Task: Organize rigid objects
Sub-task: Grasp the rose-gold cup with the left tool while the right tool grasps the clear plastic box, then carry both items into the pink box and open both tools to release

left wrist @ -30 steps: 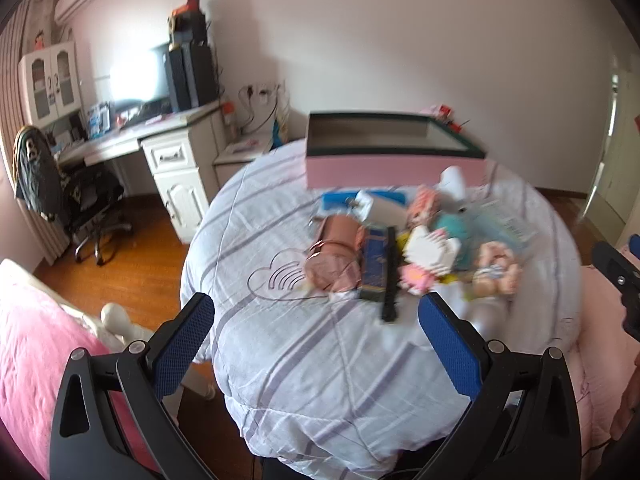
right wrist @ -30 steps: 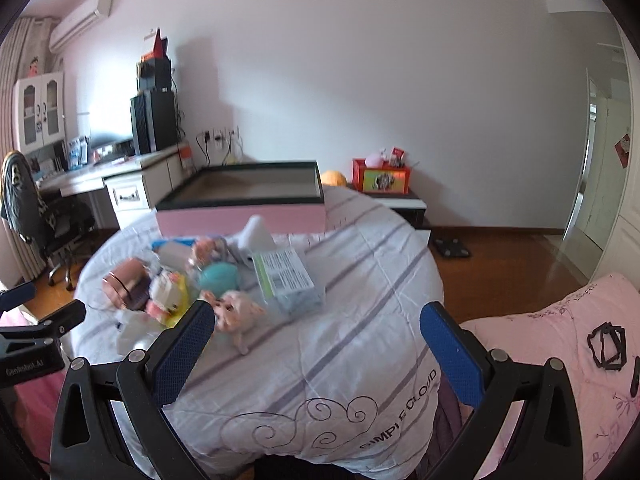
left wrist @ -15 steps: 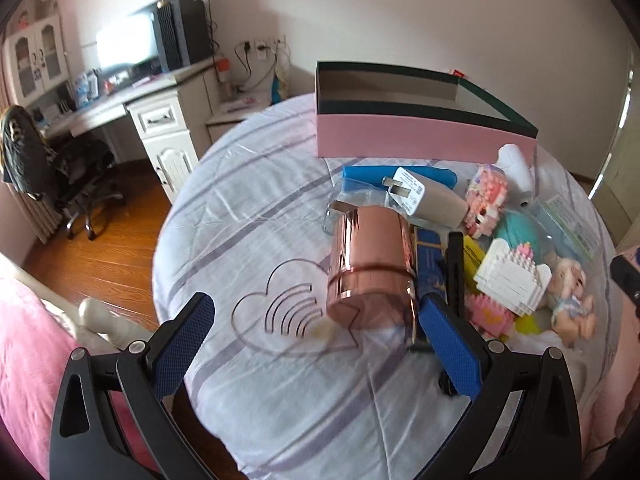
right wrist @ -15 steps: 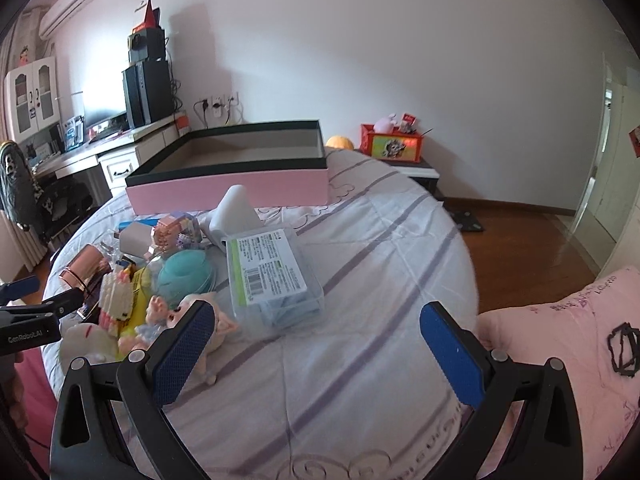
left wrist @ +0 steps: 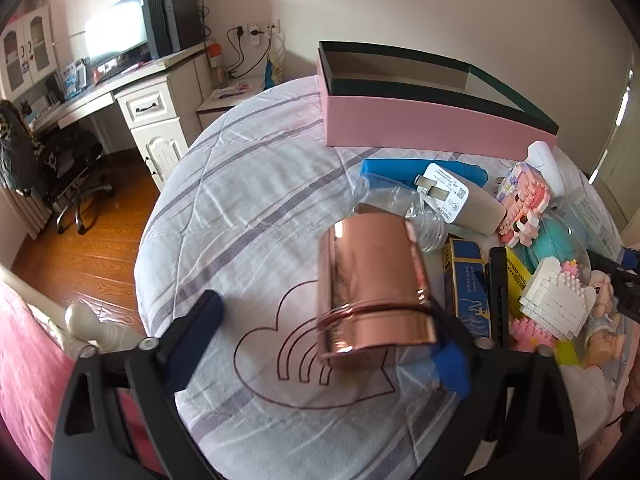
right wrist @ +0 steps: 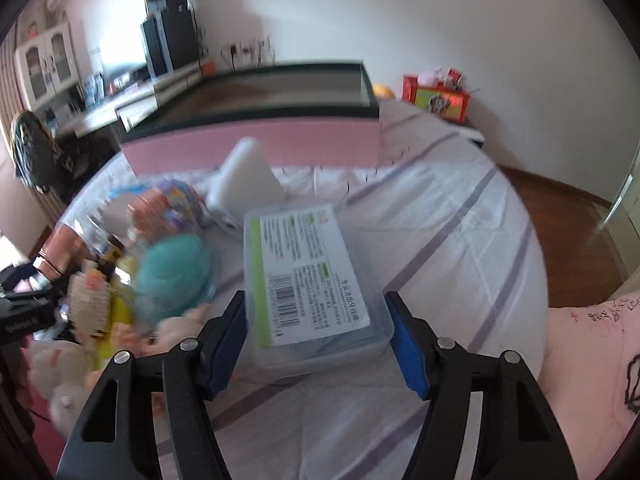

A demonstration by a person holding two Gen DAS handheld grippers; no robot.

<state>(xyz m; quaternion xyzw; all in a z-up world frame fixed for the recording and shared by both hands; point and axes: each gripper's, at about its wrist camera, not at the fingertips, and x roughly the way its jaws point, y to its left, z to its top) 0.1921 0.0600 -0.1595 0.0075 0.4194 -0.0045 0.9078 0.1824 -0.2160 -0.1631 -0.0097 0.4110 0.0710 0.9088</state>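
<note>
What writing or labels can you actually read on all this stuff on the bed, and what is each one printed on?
"COLOR": on the yellow box beside the black bar; the letters before it are cut off.
White charger plug: fine print and a code square, too small to read.
Clear plastic case: green and white label with a barcode, blurred.
Blue and gold box: gold lettering, illegible.
Pink bedding: dark stitched letters, cut off at the frame's edge.

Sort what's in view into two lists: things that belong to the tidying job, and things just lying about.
Part of the job:
- copper cup, between the closing left tool
- clear plastic case, between the closing right tool
- pink box, open
- charger
- brick toys

Just lying about:
- desk
- office chair
- red box
</note>
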